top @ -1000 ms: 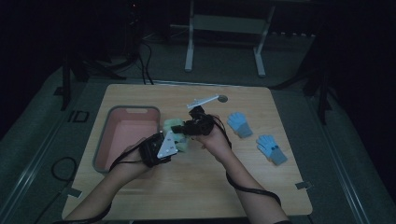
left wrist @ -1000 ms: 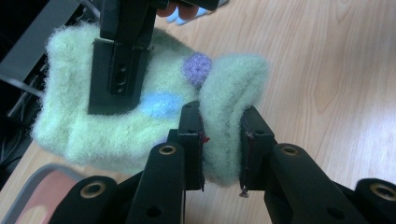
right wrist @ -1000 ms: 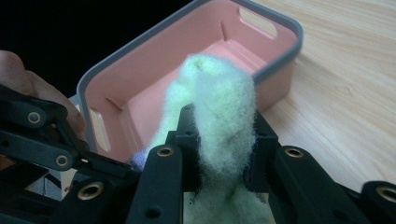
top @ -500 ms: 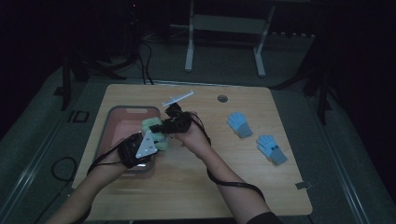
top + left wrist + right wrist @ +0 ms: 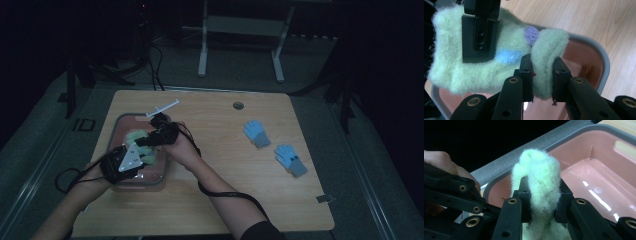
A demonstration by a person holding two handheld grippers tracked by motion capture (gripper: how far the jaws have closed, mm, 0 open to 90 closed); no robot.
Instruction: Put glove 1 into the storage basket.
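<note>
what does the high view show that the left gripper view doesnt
The high view takes in two blue gloves lying apart on the right of the wooden table, plus both forearms and the floor around. The left gripper view gives close detail: the left gripper pinching a fold of the pale green fuzzy glove, its purple and blue spots, and the right gripper's jaw clamped on it farther up. Both show the green glove above the pink tray.

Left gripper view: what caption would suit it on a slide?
Both grippers pinch a fuzzy pale green glove over a pink bin, the left gripper clamping one fold.
</note>
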